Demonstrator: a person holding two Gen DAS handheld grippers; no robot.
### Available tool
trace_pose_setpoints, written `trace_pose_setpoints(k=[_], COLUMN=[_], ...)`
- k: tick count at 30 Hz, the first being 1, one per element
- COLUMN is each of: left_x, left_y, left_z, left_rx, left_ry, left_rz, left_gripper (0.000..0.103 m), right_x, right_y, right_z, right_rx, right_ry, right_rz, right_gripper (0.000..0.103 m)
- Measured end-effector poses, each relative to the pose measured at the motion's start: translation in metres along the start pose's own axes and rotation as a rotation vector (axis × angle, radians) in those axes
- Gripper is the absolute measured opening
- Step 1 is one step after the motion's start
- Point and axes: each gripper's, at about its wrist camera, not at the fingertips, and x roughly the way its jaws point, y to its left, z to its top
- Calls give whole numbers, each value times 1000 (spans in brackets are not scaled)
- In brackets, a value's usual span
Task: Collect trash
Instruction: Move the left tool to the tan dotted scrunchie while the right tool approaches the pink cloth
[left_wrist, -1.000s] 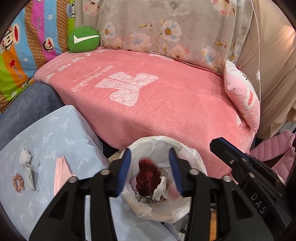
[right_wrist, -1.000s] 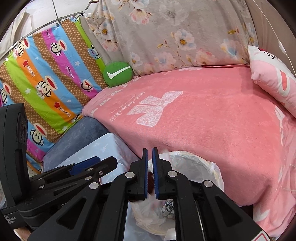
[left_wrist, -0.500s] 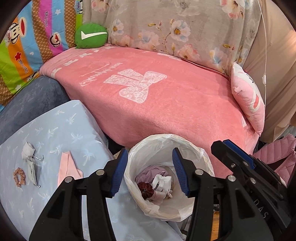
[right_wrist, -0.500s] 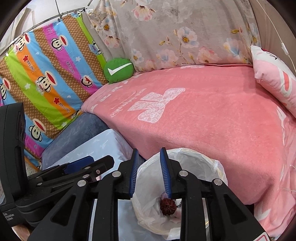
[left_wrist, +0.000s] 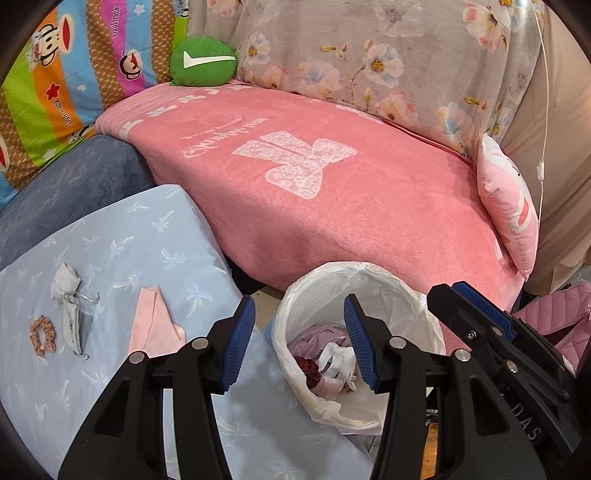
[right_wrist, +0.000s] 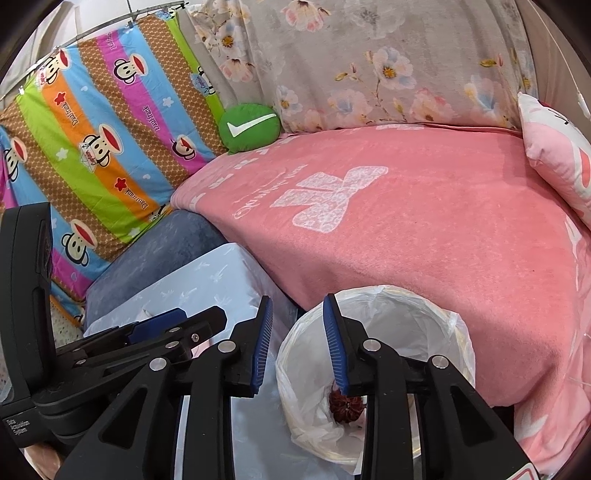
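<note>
Take the trash bin (left_wrist: 373, 284) with its white plastic liner as your landmark; it stands against the front edge of the pink blanket (left_wrist: 332, 206).

Far to the left of the bin, on the light blue cloth (left_wrist: 155, 236), you see a small peach scrunchie (left_wrist: 42, 333). Just beside it, a little nearer to the bin, lie a crumpled grey-white wrapper (left_wrist: 66, 282) and a flat grey pouch (left_wrist: 72, 325). Nearer still to the bin lies a folded pink paper (left_wrist: 153, 325).

Your left gripper (left_wrist: 299, 343) is above the left rim of the bin, its fingers wide apart and holding nothing.

Inside the bin rest a dark red scrunchie (left_wrist: 308, 367), a purple bag (left_wrist: 317, 338) and white crumpled paper (left_wrist: 338, 360).

Your right gripper (right_wrist: 295, 350) is also at the left rim of the bin, fingers spread with nothing between them. Its body shows at the right of the bin in the left view.
</note>
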Motion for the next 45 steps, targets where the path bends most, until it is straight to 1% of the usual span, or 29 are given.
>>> trace_pose_setpoints(k=[7, 16, 22, 24, 25, 26, 31, 33, 34, 35, 39, 45], left_x=[1, 0, -3, -4, -4, -4, -7, -7, -6, -7, -7, -13], left_y=[27, 79, 117, 128, 136, 141, 174, 186, 194, 200, 227, 269], left_z=[-7, -22, -35, -40, -43, -45, -58, -64, -68, -71, -83, -98], left_rx=[-49, -154, -228, -253, -268, -279, -339, -360, -372, -384, -443, -500], left_ry=[8, 26, 30, 34, 36, 37, 48, 55, 60, 64, 73, 74], left_rz=[25, 83, 123, 135, 142, 148, 176, 189, 198, 206, 234, 299], left_gripper=[48, 48, 48, 48, 48, 48, 48, 48, 48, 50, 57, 65], right_x=[12, 33, 53, 60, 63, 66, 88, 96, 100, 105, 125, 156], right_y=[19, 53, 84, 93, 96, 101, 119, 124, 127, 130, 141, 154], right_z=[-7, -20, -34, -39, -42, -45, -60, -66, -69, -72, -85, -99], right_rx=[-31, -79, -126, -141, -147, -155, -182, -188, -192, -196, -206, -233], right_ry=[29, 83, 139, 155, 160, 167, 218, 237, 247, 256, 297, 339], right_rz=[14, 49, 78, 85, 86, 87, 94, 93, 92, 91, 89, 80], right_gripper=[32, 33, 34, 35, 40, 41, 41, 42, 45, 46, 47, 56])
